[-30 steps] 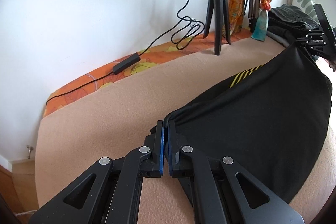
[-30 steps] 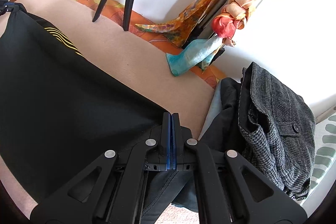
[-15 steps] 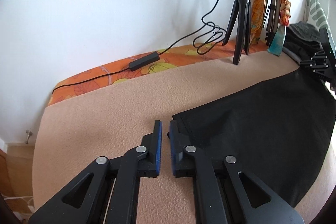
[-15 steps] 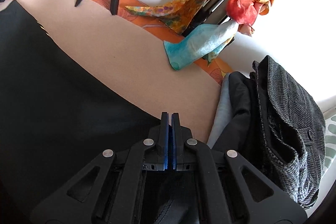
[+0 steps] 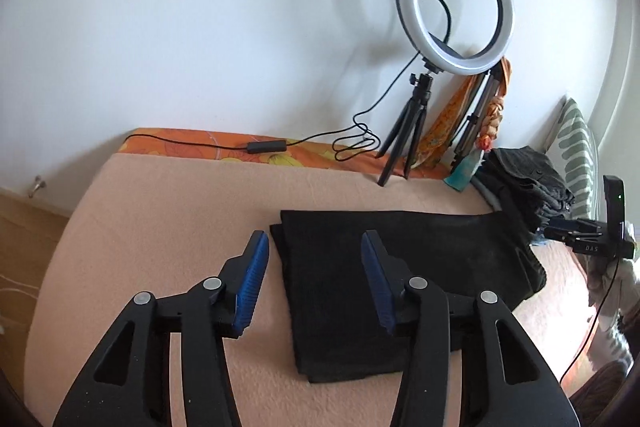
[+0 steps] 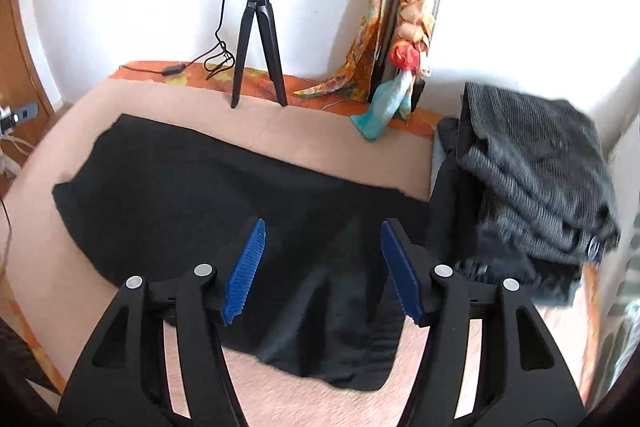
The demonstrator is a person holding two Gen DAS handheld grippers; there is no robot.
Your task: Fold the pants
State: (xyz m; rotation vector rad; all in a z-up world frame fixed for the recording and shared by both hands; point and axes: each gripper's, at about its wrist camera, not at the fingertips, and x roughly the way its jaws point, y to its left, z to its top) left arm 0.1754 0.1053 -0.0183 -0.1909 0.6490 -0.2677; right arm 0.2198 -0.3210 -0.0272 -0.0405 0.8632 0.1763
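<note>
The black pants (image 5: 400, 259) lie folded flat on the beige blanket (image 5: 160, 219); they also show in the right wrist view (image 6: 192, 183). My left gripper (image 5: 316, 283) is open and empty, raised over the pants' left edge. My right gripper (image 6: 322, 271) is open and empty, raised over the pants' right end, where the waistband folds show. The right gripper also appears at the far right of the left wrist view (image 5: 580, 231).
A ring light on a black tripod (image 5: 404, 143) stands at the back with its cable (image 5: 264, 147). A pile of grey and black clothes (image 6: 532, 187) lies at the right. Scarves (image 6: 404, 39) hang on a folded stand. The blanket's left edge drops to the floor.
Both grippers let go of the pants and opened wide, then pulled back and up. The pants, held stretched and lifted before, now lie flat on the blanket.
</note>
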